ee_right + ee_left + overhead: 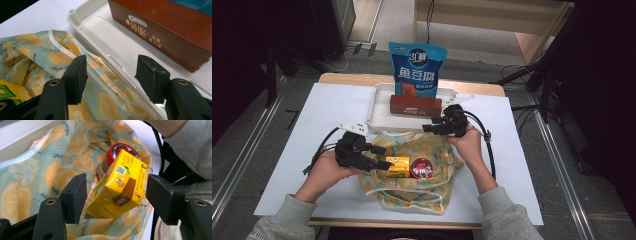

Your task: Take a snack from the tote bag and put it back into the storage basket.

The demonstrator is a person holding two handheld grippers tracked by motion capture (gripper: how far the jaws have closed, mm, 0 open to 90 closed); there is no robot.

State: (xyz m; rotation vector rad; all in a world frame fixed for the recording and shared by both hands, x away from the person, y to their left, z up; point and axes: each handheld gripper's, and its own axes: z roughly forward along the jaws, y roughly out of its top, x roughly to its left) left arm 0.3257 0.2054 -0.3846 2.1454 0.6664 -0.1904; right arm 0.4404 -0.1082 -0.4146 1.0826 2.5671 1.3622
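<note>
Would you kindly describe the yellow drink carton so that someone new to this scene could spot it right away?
Start at the white tray at the back of the table; in front of it lies a bag with an orange-slice print. On that bag, between the open jaws of the left gripper, lies the yellow drink carton. It is boxy with a brown stripe, unlike the round red-lidded jar touching it.

Wooden table point(332, 78) under a white sheet point(327, 115); directly on the sheet, a white tray point(379, 117) at the far middle and, touching its near rim, an orange-print bag point(432, 150) spread toward the near edge, with a yellow carton point(398, 167) and a red-lidded jar point(422, 168) lying on the bag's fabric
</note>
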